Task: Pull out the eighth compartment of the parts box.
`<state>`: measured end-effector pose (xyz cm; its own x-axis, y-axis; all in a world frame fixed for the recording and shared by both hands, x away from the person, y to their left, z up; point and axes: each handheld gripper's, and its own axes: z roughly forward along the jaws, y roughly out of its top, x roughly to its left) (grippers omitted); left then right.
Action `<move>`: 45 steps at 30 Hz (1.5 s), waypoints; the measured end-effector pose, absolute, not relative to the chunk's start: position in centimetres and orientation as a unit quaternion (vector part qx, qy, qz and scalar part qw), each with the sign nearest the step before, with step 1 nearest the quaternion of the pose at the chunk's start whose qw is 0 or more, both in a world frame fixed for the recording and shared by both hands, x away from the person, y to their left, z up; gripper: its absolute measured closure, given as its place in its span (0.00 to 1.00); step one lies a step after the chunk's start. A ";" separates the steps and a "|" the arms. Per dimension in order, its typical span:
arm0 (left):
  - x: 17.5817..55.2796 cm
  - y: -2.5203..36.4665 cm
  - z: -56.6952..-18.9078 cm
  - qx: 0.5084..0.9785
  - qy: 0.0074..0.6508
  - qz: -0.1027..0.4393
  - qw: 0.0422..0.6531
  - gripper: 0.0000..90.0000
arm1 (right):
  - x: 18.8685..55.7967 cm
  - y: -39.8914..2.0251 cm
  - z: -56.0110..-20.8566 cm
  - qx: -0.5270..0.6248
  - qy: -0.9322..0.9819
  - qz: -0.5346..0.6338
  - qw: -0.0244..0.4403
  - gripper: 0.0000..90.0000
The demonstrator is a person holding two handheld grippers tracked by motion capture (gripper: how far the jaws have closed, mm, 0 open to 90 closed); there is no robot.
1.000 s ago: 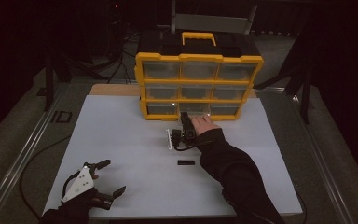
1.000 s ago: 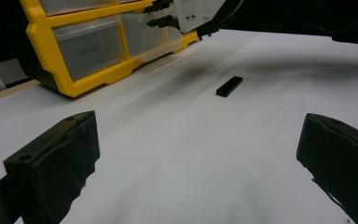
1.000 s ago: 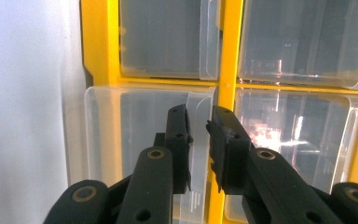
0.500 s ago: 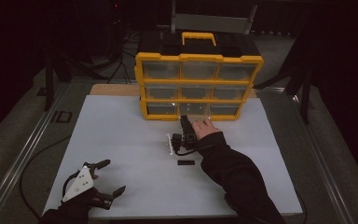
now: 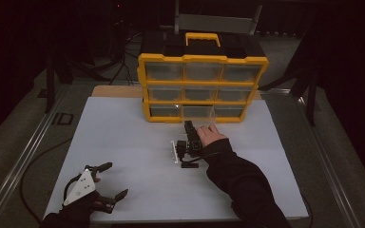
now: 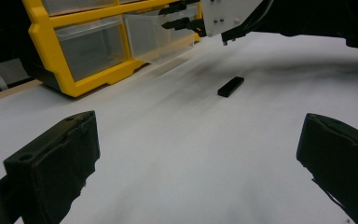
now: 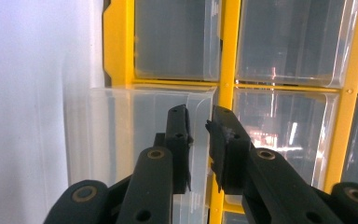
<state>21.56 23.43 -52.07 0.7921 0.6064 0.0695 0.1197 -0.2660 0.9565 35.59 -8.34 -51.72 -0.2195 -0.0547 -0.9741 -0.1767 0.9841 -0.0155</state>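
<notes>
The white table (image 5: 123, 142) carries one yellow organizer (image 5: 203, 88), three rows of three clear drawers, nine in all. In the bottom row the middle drawer (image 7: 135, 140) is pulled out a little (seen up close in the right gripper view). The right gripper (image 7: 199, 123) is at that drawer's front, jaws narrow around its front lip. One small black block (image 6: 230, 86) lies alone on the table. The left gripper (image 5: 105, 183) rests near the front edge, jaws wide, holding nothing.
</notes>
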 end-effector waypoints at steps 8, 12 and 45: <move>21.6 23.4 -52.1 0.766 0.237 0.218 0.556 0.00 | 35.0 -8.8 -51.6 -0.081 0.781 0.048 0.617 0.87; 21.5 23.4 -52.1 0.766 0.237 0.219 0.557 0.00 | 34.7 -8.9 -51.6 -0.082 0.780 0.051 0.618 0.87; 21.6 23.4 -52.1 0.766 0.238 0.218 0.555 0.00 | 33.4 -9.6 -51.8 -0.097 0.778 0.067 0.617 0.86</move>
